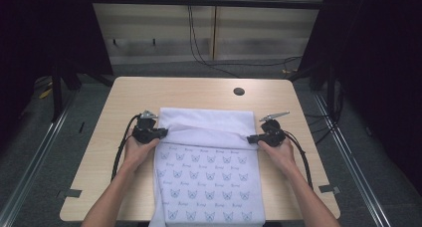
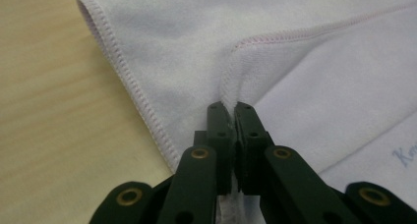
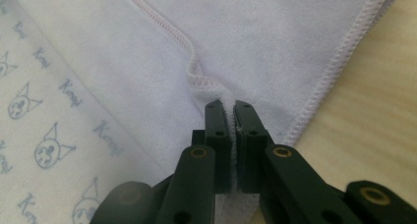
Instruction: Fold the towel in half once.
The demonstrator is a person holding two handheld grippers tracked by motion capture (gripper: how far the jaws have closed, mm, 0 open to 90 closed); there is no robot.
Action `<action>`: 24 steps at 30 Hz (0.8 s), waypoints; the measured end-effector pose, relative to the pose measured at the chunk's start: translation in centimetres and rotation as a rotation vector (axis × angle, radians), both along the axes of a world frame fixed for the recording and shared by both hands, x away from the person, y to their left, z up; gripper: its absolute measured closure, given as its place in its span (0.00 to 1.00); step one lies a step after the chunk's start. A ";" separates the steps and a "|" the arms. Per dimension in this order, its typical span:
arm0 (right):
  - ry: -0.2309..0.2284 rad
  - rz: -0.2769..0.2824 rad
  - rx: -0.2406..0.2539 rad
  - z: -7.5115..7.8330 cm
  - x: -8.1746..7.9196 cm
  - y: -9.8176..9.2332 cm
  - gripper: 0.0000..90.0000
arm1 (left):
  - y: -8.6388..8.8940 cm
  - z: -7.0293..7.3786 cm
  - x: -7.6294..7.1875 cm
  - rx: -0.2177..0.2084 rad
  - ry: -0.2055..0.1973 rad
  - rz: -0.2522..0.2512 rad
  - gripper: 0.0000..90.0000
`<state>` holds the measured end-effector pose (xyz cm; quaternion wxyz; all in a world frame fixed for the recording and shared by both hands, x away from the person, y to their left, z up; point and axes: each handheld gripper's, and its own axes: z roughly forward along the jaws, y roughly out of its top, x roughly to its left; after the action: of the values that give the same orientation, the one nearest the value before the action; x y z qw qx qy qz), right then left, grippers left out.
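The white towel (image 3: 59, 62) carries a repeated pale-blue script word beside small cat-face drawings, at the left of the right gripper view; it seems to begin "K", the rest too blurred.

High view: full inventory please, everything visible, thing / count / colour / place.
towel: 1, white with blue cat-face print, centre of table, far end folded back toward the near side
table: 1, light wood, centre
cable hole: 1, dark, table's far right
floor cables: several, black, behind table
left gripper: 1, black, shut on towel's folded edge, left side
right gripper: 1, black, shut on towel's folded edge, right side
hands: 2, gripping the grippers
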<state>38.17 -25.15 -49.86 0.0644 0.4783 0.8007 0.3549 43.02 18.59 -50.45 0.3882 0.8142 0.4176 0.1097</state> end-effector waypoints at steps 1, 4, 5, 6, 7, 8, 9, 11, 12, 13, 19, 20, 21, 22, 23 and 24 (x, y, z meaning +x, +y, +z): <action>-0.014 -0.007 -0.001 -0.1 0.4 0.1 0.97 | 0.0 -0.1 0.4 0.000 -0.007 0.009 0.97; -0.032 -0.034 -0.021 -0.1 1.4 0.4 0.97 | 0.0 0.0 1.4 -0.003 0.009 0.032 0.97; -0.038 -0.042 -0.028 -0.1 1.9 0.6 0.97 | -0.2 0.0 1.6 0.001 0.003 0.042 0.97; -0.054 -0.048 -0.062 0.0 2.3 0.8 0.97 | -0.3 0.0 1.9 0.004 -0.001 0.050 0.97; -0.058 -0.058 -0.077 0.0 2.7 1.0 0.97 | -0.4 0.0 2.1 0.004 0.000 0.056 0.97; -0.056 -0.073 -0.088 0.1 3.1 1.1 0.97 | -0.5 0.0 2.4 0.008 0.004 0.063 0.97; -0.054 -0.090 -0.111 0.2 3.5 1.3 0.97 | -0.7 0.0 2.5 0.000 0.006 0.078 0.97; -0.059 -0.121 -0.138 0.3 4.3 1.7 0.97 | -0.8 0.0 2.8 0.008 0.003 0.084 0.96; -0.063 -0.127 -0.137 0.2 4.6 1.7 0.97 | -0.7 0.1 2.9 0.002 0.003 0.088 0.97; -0.065 -0.139 -0.135 0.2 4.9 1.7 0.97 | -0.6 0.1 3.0 -0.004 0.005 0.087 0.97; -0.066 -0.154 -0.062 0.2 5.4 0.9 0.97 | -0.1 0.8 2.9 -0.058 -0.002 0.075 0.97; -0.071 -0.148 -0.034 0.4 5.4 0.7 0.97 | 0.2 1.1 2.8 -0.087 -0.005 0.068 0.97; -0.088 -0.141 0.004 0.7 5.2 0.5 0.97 | 0.6 1.6 2.7 -0.117 -0.014 0.067 0.97; -0.110 -0.137 0.054 1.2 5.0 0.1 0.97 | 0.9 2.1 2.5 -0.146 -0.025 0.063 0.97; -0.129 -0.126 0.091 1.8 4.9 -0.2 0.97 | 1.2 2.8 2.3 -0.161 -0.040 0.055 0.97; -0.148 -0.123 0.117 2.6 4.7 -0.6 0.97 | 1.4 3.5 2.1 -0.165 -0.056 0.051 0.97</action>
<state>42.91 -25.70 -47.29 0.1168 0.5019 0.7408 0.4308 45.16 19.97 -46.93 0.4627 0.7651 0.4348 0.1073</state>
